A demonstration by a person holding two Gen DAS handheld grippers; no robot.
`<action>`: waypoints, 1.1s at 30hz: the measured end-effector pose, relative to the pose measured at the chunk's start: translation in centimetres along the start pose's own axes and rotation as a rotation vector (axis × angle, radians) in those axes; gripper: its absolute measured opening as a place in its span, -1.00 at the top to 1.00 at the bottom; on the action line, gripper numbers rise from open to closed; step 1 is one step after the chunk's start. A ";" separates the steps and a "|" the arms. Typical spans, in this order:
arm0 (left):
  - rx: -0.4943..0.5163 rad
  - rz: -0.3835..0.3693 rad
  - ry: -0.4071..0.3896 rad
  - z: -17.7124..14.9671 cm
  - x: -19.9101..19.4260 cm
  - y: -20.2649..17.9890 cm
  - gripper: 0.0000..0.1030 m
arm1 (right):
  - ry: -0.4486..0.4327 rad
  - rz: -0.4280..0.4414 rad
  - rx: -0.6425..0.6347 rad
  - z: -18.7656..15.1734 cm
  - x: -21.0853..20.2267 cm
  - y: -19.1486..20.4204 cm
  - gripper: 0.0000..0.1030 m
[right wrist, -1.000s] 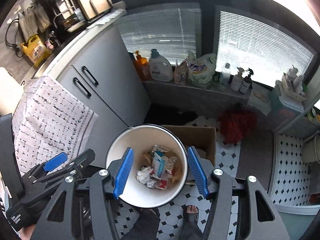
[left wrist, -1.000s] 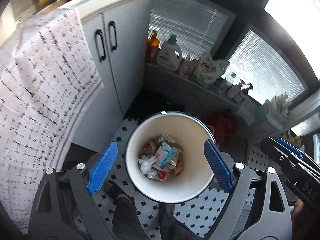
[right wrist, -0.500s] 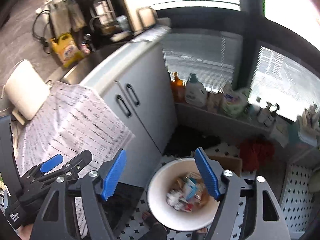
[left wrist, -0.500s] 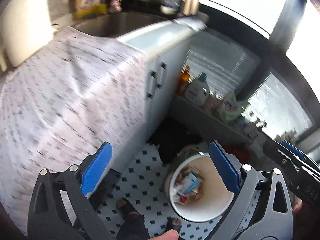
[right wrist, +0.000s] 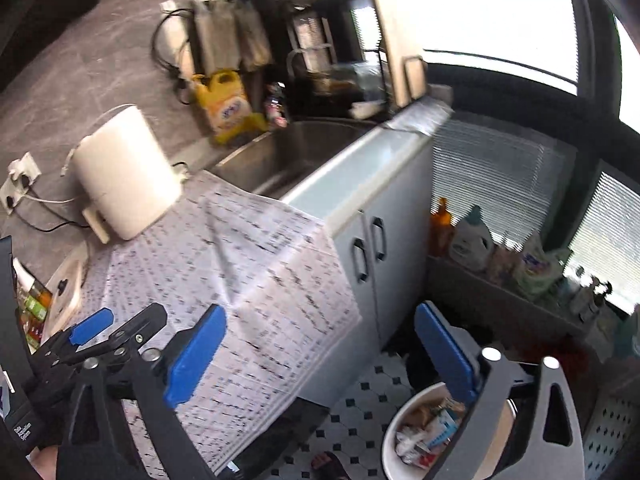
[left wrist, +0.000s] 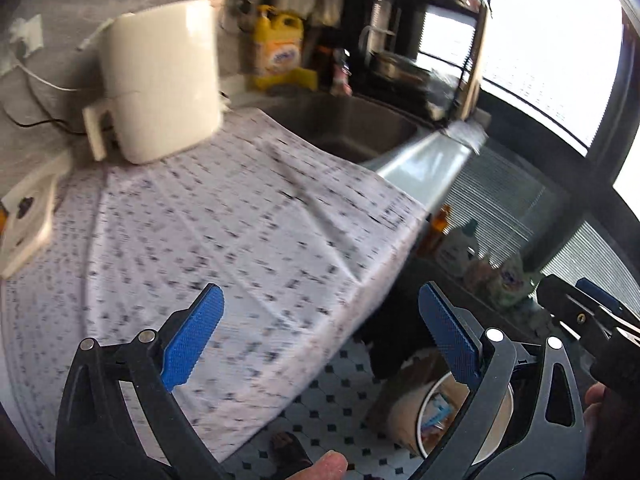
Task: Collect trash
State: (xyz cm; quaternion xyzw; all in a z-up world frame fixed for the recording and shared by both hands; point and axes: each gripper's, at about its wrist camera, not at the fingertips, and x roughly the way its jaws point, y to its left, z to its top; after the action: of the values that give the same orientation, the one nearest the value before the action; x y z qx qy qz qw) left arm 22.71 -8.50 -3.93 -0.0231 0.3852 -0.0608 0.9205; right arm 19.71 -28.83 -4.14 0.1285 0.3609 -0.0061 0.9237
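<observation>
While my left gripper point(left wrist: 318, 336) gapes empty and my right gripper's point(right wrist: 320, 352) ribbed blue jaws are opening, empty, the round white bin point(right wrist: 394, 440) holds crumpled wrappers.

Cloth point(left wrist: 248, 240) bare; appliance point(left wrist: 160, 80) at back.

Daylight pours in from the window point(left wrist: 560, 40) at upper right and it's totally blown out white. Both views are smeared with motion blur, worst on the patterned cloth point(left wrist: 224, 248). Heavy fisheye bending, dark vignette in the corners.
</observation>
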 end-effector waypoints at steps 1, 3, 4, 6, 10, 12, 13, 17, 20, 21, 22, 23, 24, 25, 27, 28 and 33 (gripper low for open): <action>-0.010 0.013 -0.011 0.1 -0.7 0.6 -0.88 | -0.003 0.008 -0.008 0.1 -0.2 0.4 -0.84; -0.027 0.025 -0.022 0.1 -1.5 1.2 -0.88 | -0.007 0.022 -0.026 0.3 -0.8 1.3 -0.84; -0.038 0.032 -0.028 0.1 -2.0 1.6 -0.88 | -0.008 0.029 -0.034 0.4 -1.2 1.6 -0.84; -0.055 0.045 -0.042 0.1 -3.1 2.1 -0.88 | -0.012 0.038 -0.044 0.4 -2.0 1.8 -0.84; -0.071 0.054 -0.062 -0.2 -5.0 1.9 -0.88 | -0.024 0.051 -0.058 0.2 -4.3 1.9 -0.84; -0.075 0.054 -0.069 -0.5 -6.0 1.5 -0.88 | -0.040 0.053 -0.064 0.1 -5.8 1.6 -0.84; -0.078 0.054 -0.074 -0.7 -6.6 1.3 -0.88 | -0.046 0.052 -0.066 0.1 -6.4 1.4 -0.84; -0.077 0.058 -0.091 -1.6 -8.7 -0.2 -0.88 | -0.065 0.054 -0.077 -0.4 -9.2 0.3 -0.84; -0.081 0.053 -0.097 -2.5 -10.2 -1.3 -0.88 | -0.072 0.053 -0.083 -1.2 -11.3 -0.6 -0.84; -0.080 0.052 -0.102 -2.9 -10.8 -1.8 -0.88 | -0.074 0.055 -0.086 -1.4 -11.9 -0.7 -0.84; -0.078 0.052 -0.105 -3.2 -11.3 -2.1 -0.88 | -0.076 0.053 -0.089 -1.6 -12.4 -0.9 -0.84; -0.077 0.051 -0.109 -3.5 -11.9 -2.5 -0.88 | -0.077 0.049 -0.092 -1.9 -13.2 -1.2 -0.84; -0.078 0.052 -0.111 -3.7 -12.2 -2.8 -0.88 | -0.077 0.051 -0.093 -2.2 -13.9 -1.5 -0.84; -0.078 0.054 -0.114 -4.2 -13.0 -3.2 -0.88 | -0.077 0.052 -0.094 -2.3 -14.3 -1.6 -0.84; -0.079 0.055 -0.116 -4.6 -13.9 -3.7 -0.88 | -0.080 0.049 -0.104 -2.9 -15.5 -2.0 -0.84; -0.083 0.052 -0.119 -4.8 -14.5 -3.9 -0.88 | -0.081 0.045 -0.109 -3.0 -16.0 -2.1 -0.84; -0.067 0.039 -0.139 -5.6 -16.5 -4.4 -0.88 | -0.101 0.019 -0.103 -4.1 -18.4 -2.5 -0.84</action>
State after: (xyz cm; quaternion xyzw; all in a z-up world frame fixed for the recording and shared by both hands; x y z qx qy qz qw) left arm 6.78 -10.66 4.17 -0.0506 0.3225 -0.0283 0.9448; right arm 3.12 -31.78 4.65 0.0835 0.3123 0.0146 0.9462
